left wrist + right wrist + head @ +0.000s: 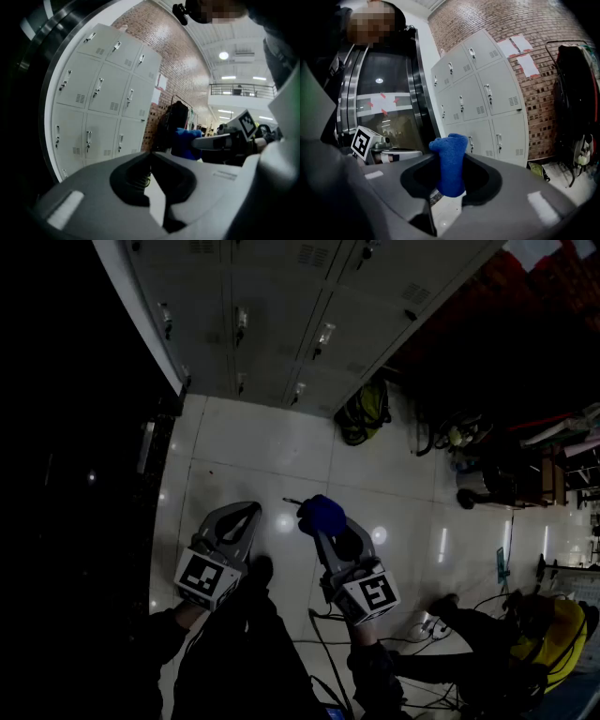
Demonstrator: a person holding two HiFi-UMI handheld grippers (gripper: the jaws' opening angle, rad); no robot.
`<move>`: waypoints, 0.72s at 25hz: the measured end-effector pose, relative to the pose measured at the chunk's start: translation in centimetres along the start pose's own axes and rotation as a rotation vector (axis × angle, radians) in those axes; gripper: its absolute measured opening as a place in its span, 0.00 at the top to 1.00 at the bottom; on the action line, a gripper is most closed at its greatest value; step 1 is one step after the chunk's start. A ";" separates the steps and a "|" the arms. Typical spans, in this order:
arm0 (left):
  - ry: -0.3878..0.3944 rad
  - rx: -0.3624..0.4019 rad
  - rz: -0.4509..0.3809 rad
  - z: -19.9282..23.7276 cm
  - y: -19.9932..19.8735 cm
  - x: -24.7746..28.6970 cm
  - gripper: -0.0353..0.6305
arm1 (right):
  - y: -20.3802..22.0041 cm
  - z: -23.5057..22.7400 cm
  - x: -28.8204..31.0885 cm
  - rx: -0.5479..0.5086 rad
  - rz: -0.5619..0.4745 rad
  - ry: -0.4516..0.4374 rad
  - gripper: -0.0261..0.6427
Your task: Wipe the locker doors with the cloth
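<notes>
A bank of pale grey locker doors (281,315) stands ahead across the tiled floor, and also shows in the left gripper view (98,93) and the right gripper view (483,103). My right gripper (317,526) (449,157) is shut on a blue cloth (322,514) (450,173) that sticks up between its jaws. The cloth (187,143) is well short of the doors. To its left, my left gripper (251,509) (150,154) is held low over the floor, jaws closed together with nothing between them.
A yellow-green bag (366,409) lies on the floor at the lockers' right end. A dark glass and steel door (94,474) lines the left side. A person in yellow (553,634) crouches at lower right among cables (323,652). Clutter (525,465) fills the right.
</notes>
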State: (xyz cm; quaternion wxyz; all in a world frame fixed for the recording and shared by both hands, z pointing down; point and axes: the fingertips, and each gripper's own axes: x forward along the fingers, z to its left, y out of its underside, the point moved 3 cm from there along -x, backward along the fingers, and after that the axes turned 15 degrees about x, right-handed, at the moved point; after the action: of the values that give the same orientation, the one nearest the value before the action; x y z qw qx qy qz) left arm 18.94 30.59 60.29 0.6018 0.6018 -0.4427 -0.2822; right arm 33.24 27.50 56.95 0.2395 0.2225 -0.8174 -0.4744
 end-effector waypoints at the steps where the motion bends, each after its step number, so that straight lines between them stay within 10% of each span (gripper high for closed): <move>1: 0.007 -0.019 0.019 -0.8 -0.8 -1.3 0.98 | -0.2 1.0 -1.3 0.025 0.015 0.007 0.78; 18: 0.105 -0.232 0.025 -7.1 -9.6 -10.2 0.98 | -3.2 9.5 -13.7 0.023 0.039 0.010 0.78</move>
State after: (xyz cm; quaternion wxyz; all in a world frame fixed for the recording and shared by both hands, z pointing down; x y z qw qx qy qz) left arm 22.34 41.76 49.79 0.6932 0.5366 -0.3825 -0.2920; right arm 38.72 40.50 47.54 0.2502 0.2118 -0.8257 -0.4592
